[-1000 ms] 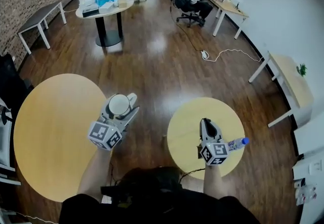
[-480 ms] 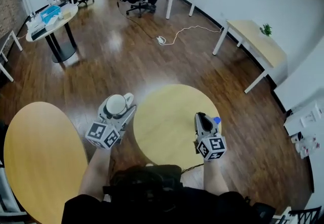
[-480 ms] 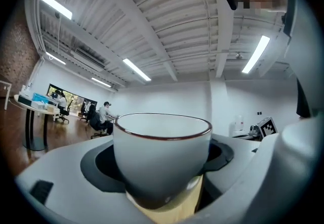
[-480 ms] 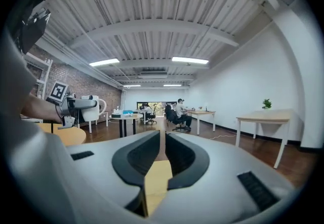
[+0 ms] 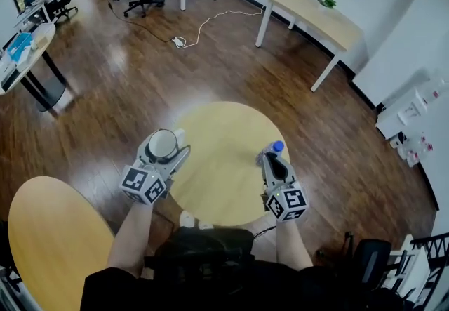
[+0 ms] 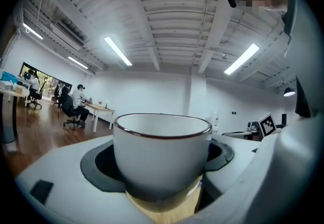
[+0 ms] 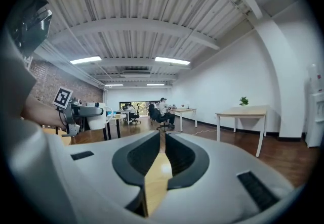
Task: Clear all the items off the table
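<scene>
The left gripper (image 5: 165,140) holds a white cup (image 6: 161,154) with a thin dark rim: its jaws stand wide and the cup sits upright between them, one dark pad close on each side of its wall. The cup fills the space between the jaws, and its mouth rises above them. The right gripper (image 5: 272,159) has its jaws almost together, with only a thin slit between the pads, and through this slit shows pale wood. In the head view a blue cap (image 5: 278,147) shows just at the tips of these jaws, a little to their right; I cannot tell if it touches them, and the right gripper view does not show it. A round wooden table (image 5: 224,162) lies under and ahead of both pairs of jaws, and the two grippers are over its near edge, well apart from each other
</scene>
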Available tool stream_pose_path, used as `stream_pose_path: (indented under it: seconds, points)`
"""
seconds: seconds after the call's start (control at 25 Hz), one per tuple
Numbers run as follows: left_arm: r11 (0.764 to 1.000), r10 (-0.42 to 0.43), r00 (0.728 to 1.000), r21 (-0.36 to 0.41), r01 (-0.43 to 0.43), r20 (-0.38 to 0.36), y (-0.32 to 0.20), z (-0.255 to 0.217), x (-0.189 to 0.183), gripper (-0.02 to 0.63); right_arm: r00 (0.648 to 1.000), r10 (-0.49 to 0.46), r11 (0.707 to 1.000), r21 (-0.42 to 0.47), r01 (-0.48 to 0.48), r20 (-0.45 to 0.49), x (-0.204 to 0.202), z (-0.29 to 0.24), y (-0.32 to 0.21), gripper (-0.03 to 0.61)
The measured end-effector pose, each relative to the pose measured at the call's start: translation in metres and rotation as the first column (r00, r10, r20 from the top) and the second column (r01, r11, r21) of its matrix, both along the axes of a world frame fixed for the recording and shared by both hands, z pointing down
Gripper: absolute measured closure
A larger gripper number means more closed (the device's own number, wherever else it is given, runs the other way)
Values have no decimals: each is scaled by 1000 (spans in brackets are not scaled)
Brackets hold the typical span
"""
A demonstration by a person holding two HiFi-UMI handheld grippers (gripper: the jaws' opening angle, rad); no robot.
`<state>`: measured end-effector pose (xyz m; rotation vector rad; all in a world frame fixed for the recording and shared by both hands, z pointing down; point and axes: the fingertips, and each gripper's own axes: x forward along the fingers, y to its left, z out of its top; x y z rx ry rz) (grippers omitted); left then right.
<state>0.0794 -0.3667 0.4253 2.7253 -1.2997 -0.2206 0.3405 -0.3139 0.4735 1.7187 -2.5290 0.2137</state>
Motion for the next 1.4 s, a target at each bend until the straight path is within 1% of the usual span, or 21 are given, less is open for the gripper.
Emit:
stream_pose_path:
  seconds: [0.12, 0.24, 0.36, 0.64, 0.84, 0.96, 1.04, 1.2, 1.4]
  points:
    - [999, 40, 999, -28, -40, 8, -7, 12, 11, 202, 999, 38, 999, -28, -37, 11, 6, 11, 3, 541]
    - [995, 75, 997, -71, -73, 31, -7, 31, 17, 202, 998, 63, 996, -68, -62, 18, 6, 27, 7, 541]
    - [988, 99, 994, -122, -93, 47, -4, 53, 23, 202, 998, 58, 992, -113, -56, 19, 1, 45, 12, 541]
    - [964, 149, 988, -230, -135, 43, -5, 107, 31, 202, 999, 43, 976, -217, -37, 20, -16, 91, 16, 541]
    - [945, 156, 988, -295, -142, 24, -11, 149, 33, 202, 1000, 15, 963, -268, -9, 18, -36, 127, 10, 541]
    - [933, 164, 986, -328, -147, 25, -8, 170, 39, 202, 1000, 11, 956, -292, -3, 25, -38, 145, 4, 541]
    - [925, 172, 985, -349, -151, 30, -10, 184, 42, 202, 1000, 8, 954, -300, -4, 12, -40, 154, 1, 540]
    - [915, 173, 984, -376, -146, 39, -19, 209, 43, 202, 999, -38, 944, -328, 25, -34, -51, 173, -1, 541]
    - [924, 187, 980, -352, -151, 71, -40, 227, 59, 202, 998, -49, 933, -357, 34, -34, -51, 190, -3, 540]
